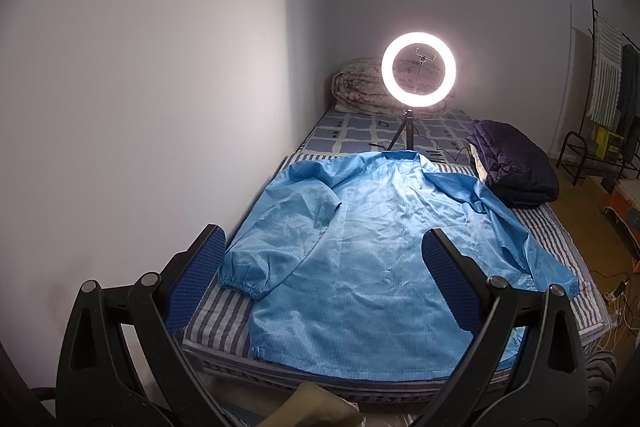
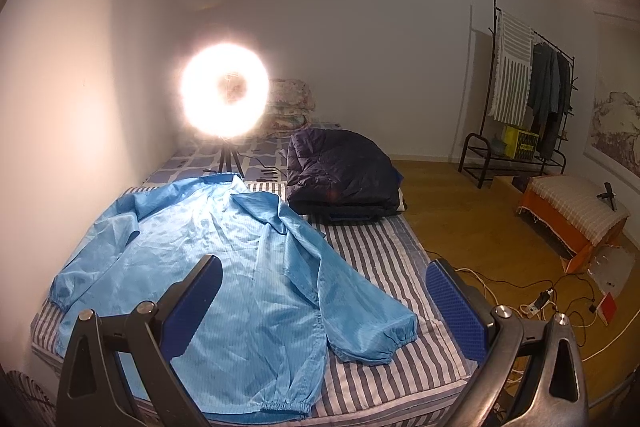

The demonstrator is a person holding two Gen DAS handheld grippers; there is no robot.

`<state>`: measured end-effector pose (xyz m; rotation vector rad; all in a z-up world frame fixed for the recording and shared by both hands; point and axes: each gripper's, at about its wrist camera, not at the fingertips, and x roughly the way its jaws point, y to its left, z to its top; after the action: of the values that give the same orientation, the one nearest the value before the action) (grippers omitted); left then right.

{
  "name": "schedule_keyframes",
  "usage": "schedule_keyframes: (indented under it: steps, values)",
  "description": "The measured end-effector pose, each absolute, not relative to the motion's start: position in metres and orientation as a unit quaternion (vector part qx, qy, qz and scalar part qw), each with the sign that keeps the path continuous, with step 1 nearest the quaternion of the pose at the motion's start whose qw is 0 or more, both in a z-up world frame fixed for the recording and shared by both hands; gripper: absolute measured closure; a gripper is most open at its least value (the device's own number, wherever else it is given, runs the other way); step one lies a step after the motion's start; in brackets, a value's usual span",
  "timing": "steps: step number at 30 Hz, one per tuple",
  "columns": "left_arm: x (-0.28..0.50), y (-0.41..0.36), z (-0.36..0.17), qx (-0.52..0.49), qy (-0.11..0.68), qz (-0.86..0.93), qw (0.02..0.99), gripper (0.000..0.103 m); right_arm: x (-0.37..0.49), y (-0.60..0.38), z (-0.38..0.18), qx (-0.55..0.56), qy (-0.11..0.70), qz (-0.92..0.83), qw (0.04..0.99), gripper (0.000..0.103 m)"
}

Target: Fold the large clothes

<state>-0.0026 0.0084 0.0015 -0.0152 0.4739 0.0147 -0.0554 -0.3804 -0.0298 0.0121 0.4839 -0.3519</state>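
Note:
A large light-blue jacket (image 1: 360, 247) lies spread flat on the striped bed (image 1: 216, 323), collar toward the far end, both sleeves out to the sides. It also shows in the right wrist view (image 2: 224, 267). My left gripper (image 1: 324, 255) is open and empty, held above the jacket's near hem. My right gripper (image 2: 324, 287) is open and empty, held above the jacket's right sleeve (image 2: 360, 323) and the bed's (image 2: 400, 259) near right corner.
A lit ring light on a tripod (image 1: 418, 75) stands on the bed beyond the collar. A folded dark padded coat (image 2: 344, 175) lies at the right far side. A rolled quilt (image 1: 360, 87) lies against the wall. A clothes rack (image 2: 528, 99), an orange stool (image 2: 572, 219) and floor cables (image 2: 540, 303) are to the right.

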Motion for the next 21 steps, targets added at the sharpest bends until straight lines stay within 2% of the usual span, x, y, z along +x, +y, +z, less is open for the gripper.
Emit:
schedule_keyframes:
  steps: [21]
  values:
    - [0.0006, 0.0142, -0.0023, -0.01, 0.24, 0.011, 0.971, 0.003, -0.0517, -0.3772, -0.0299, 0.004, 0.239, -0.172, 0.956, 0.0]
